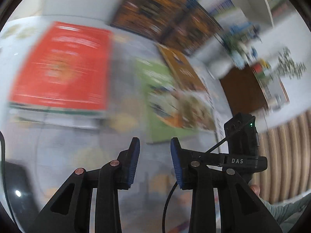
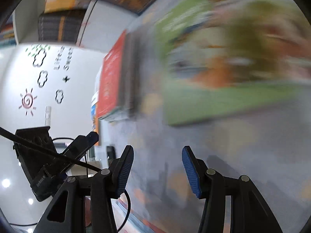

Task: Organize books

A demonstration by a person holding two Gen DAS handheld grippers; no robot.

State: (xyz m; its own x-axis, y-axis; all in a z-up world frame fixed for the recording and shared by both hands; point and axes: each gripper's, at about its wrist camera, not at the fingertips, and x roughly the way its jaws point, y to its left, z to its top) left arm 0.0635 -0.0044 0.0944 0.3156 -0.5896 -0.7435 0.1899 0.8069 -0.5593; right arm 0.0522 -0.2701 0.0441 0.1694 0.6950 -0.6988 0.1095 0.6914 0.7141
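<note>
A: What lies on the table [image 1: 81, 141], going from the left?

B: Everything is smeared by blur. Toward the table's left edge sits a stack [image 1: 58, 114] of books, and the red book [image 1: 62, 66] lies flat on top of it. To its right, apart from it, lies the green book [image 1: 165, 97], its cover a mix of green, orange and pale shapes I cannot read. Behind that one, partly under it or touching its far edge, I cannot tell which, is an ochre book [image 1: 182, 71].

A: And the left hand-held gripper [image 1: 155, 161]?

B: It hangs above the bare grey table between the stack and the green book, nearer the front edge. Its jaws stand apart with nothing between the blue pads [image 1: 134, 163]; it holds nothing. A cable runs down between the arms.

A: The right-hand view?

B: The same books from another side. The red book [image 2: 111, 73] shows edge-on at the left of the table [image 2: 223, 155], with the stack's pages below it. The green book [image 2: 223, 77] fills the upper right, close to the lens and very blurred. The right hand-held gripper [image 2: 157, 170] is over bare table in front of that book, jaws parted, a little wider than the left one's, empty, pads [image 2: 190, 171] touching nothing.

A: Beyond the table?

B: A white wall [image 2: 48, 73] with cloud and sun stickers, at the far left.
</note>
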